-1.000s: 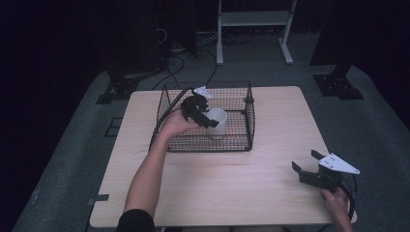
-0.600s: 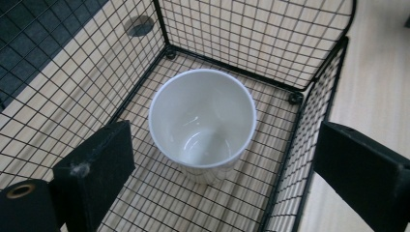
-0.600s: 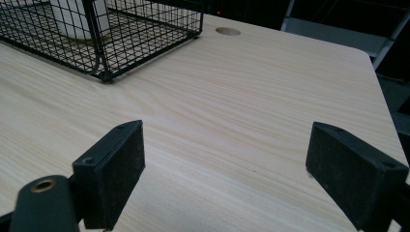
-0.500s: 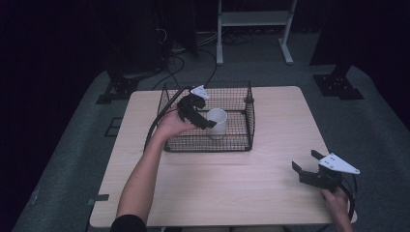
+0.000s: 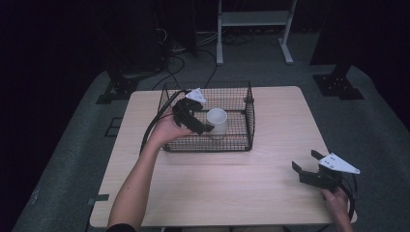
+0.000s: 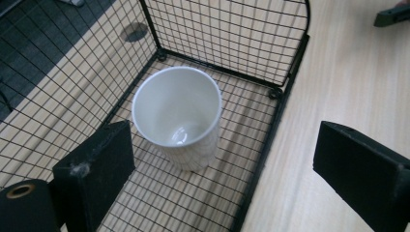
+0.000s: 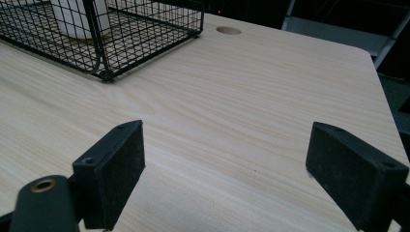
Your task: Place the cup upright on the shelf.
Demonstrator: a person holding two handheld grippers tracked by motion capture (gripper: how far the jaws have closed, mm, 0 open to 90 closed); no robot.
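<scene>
A white cup (image 5: 216,122) stands upright inside a black wire basket (image 5: 251,116) at the middle of the table. My left gripper (image 5: 199,117) hovers in the basket just left of the cup, open, holding nothing. In the left gripper view the empty cup (image 6: 178,116) sits ahead of the wide-apart jaws of my left gripper (image 6: 227,169), close to the basket's corner (image 6: 285,72). My right gripper (image 5: 304,160) rests low over the table's front right, open and empty. Between the spread jaws of my right gripper (image 7: 241,169) there is bare wood.
The light wooden table (image 5: 217,179) has open room in front of and to the right of the basket. From the right gripper view the basket (image 7: 121,29) and cup (image 7: 77,17) lie far left. A round cable hole (image 7: 228,30) is near the table's far edge.
The left hand and its gripper have shifted slightly left, away from the cup. The cup and the right gripper stay where they were.
</scene>
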